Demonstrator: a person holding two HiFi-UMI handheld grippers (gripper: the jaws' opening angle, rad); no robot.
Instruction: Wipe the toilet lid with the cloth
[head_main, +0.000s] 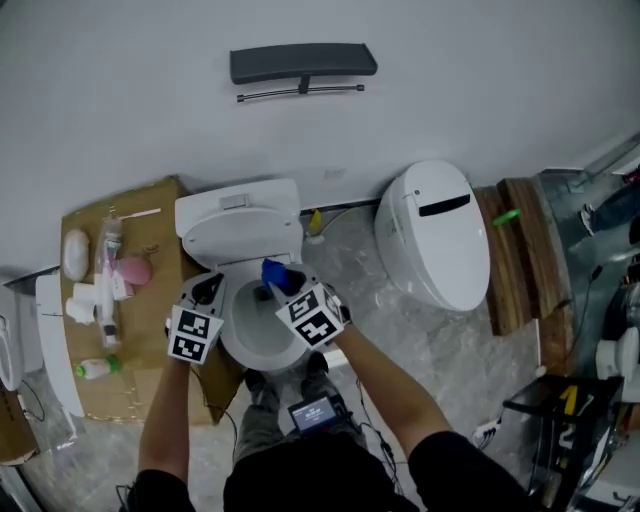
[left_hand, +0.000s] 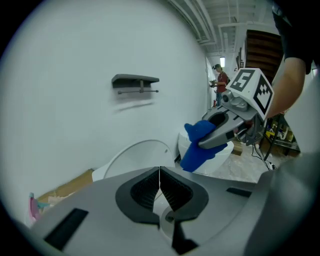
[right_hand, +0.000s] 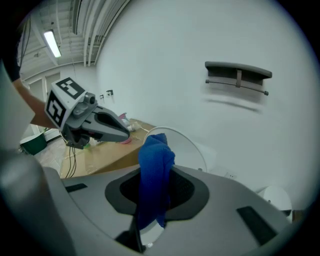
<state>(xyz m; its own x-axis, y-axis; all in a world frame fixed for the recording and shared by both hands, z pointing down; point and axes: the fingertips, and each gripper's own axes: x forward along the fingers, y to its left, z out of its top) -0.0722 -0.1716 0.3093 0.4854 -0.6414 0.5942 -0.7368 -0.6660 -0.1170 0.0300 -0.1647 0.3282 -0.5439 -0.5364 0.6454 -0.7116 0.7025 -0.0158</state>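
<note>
My right hand-held gripper (right_hand: 156, 192) pinched the cloth (right_hand: 156, 155) near the raised toilet lid (head_main: 245, 235); my left hand-held gripper (left_hand: 159, 187) was pressed together, empty.

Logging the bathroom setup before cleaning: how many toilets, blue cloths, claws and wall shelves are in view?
Toilets: 2
Blue cloth: 1
Claws: 2 (left claw, right claw)
Wall shelf: 1
Total: 6

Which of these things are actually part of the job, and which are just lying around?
Job: cloth; right gripper holding it; toilet lid.
Lying about: second toilet; bottles; cardboard; shelf.
</note>
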